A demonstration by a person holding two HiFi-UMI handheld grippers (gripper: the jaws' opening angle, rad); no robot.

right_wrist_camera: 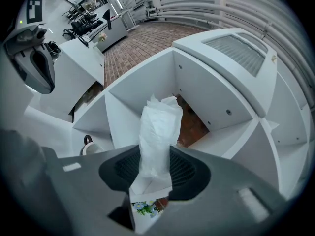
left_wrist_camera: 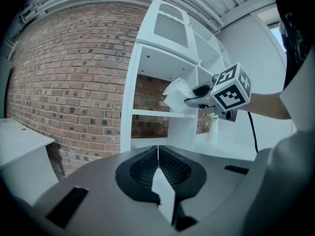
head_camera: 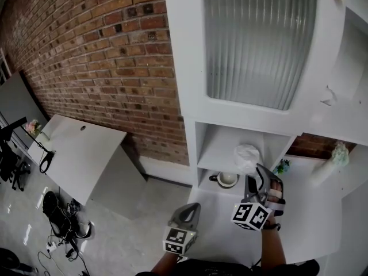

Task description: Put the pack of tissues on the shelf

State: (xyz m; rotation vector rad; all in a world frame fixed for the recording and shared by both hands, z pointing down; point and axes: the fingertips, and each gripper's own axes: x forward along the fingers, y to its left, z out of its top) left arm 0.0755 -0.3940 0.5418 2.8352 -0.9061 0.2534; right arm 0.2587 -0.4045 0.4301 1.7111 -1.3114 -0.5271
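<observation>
**A:** Where is the pack of tissues (right_wrist_camera: 157, 132) seen?

**B:** It is clamped between the jaws of the right gripper (right_wrist_camera: 155, 167). The jaws are closed only partway and are pressed against both sides of the pack. The pack is held upright in that gripper's view and sticks out well past the tips.

**A:** And how is it placed relative to the shelf unit (head_camera: 221, 148)?

**B:** The pack is held at the mouth of an open compartment, the one directly above the compartment where a mug (head_camera: 226, 179) is kept. Whether the shelf board is touched cannot be told. In the left gripper view the pack appears raised above the board, at its front edge.

**A:** What is noted of the left gripper (left_wrist_camera: 158, 167)?

**B:** Its jaws are brought together, pad against pad, and nothing is caught between them. It is held lower than the right gripper and to its left, clear of the shelves. It is pointed toward the unit and the brick wall (left_wrist_camera: 74, 82) behind.
</observation>
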